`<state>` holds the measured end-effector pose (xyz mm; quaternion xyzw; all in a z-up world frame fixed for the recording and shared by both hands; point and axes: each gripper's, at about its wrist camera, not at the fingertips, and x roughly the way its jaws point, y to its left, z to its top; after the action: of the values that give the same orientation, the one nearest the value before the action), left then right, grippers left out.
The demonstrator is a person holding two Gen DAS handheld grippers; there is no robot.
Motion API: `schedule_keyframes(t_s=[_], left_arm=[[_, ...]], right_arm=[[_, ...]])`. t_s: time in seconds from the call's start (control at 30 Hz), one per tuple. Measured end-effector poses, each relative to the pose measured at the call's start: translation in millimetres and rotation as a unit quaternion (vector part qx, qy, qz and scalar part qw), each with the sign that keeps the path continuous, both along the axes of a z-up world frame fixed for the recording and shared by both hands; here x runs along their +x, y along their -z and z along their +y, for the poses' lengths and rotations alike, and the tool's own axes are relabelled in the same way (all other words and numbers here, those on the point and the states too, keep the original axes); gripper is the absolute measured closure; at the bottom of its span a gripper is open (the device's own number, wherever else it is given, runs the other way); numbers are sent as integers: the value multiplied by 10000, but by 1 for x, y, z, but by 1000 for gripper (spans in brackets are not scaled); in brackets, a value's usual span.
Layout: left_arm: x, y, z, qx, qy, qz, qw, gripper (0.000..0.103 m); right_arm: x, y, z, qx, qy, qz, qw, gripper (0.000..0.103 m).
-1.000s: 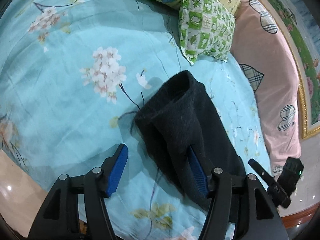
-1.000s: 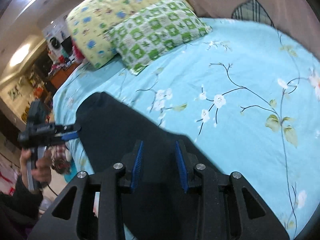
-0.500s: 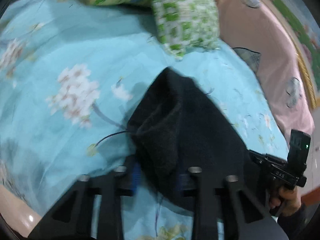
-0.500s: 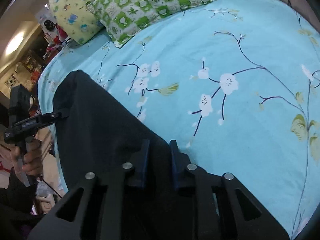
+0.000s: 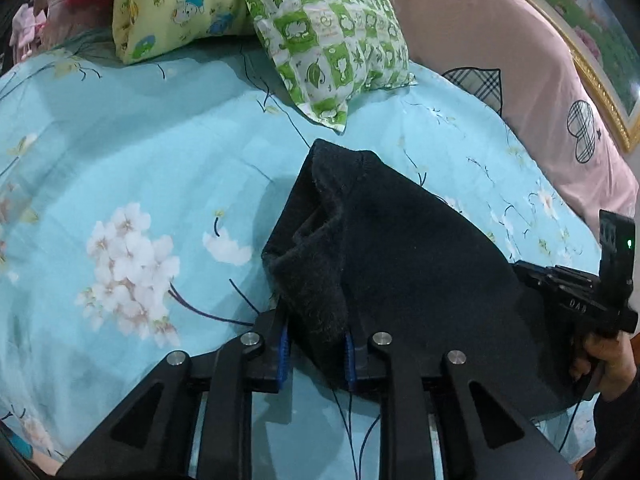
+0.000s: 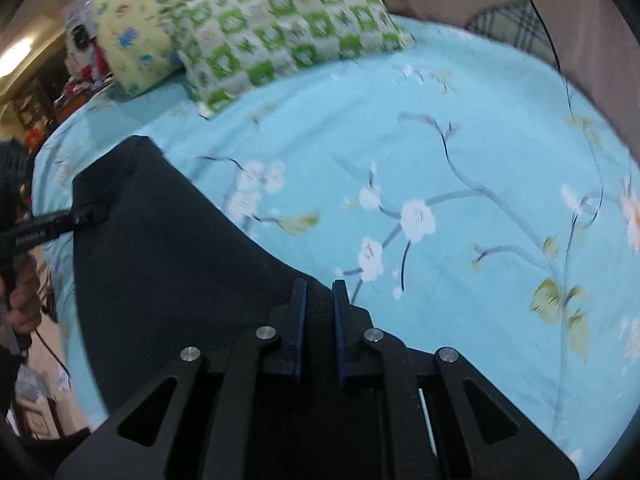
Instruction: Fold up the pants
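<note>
both claws pinching the black fleece pants on the bed

the black fleece pants [image 5: 400, 280] lie at frame centre on the light blue floral bedsheet [image 5: 140, 168]. left gripper [image 5: 316, 344], jaws just closed in, clamps a bunched fuzzy edge at lower centre. right gripper [image 6: 318, 312], jaws just narrowed, is pressed on the cloth's edge at lower centre. green checked pillow [image 5: 332, 40] sits in the upper frame.

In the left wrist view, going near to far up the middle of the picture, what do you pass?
left gripper, shut on the pants → black pants → bare blue floral sheet → green checked pillow
</note>
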<state>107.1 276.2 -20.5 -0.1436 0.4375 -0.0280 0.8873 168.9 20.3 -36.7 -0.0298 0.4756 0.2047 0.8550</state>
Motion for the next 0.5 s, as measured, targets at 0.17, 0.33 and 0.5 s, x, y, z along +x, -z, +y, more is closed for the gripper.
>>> schedule_keyframes(t_s=[0.17, 0.33, 0.5], left_arm=[[-6, -12, -1, 164, -126, 89, 9997, 71], [-21, -39, -13, 402, -120, -63, 9991, 66], [-33, -73, -32, 461, 1, -402, 9981, 59]], right_arm=[[-3, -14, -13, 480, 336, -3, 9983, 75], [-31, -43, -24, 805, 360, -233, 9958, 75], [-61, -59, -37, 974, 441, -335, 9937, 62]])
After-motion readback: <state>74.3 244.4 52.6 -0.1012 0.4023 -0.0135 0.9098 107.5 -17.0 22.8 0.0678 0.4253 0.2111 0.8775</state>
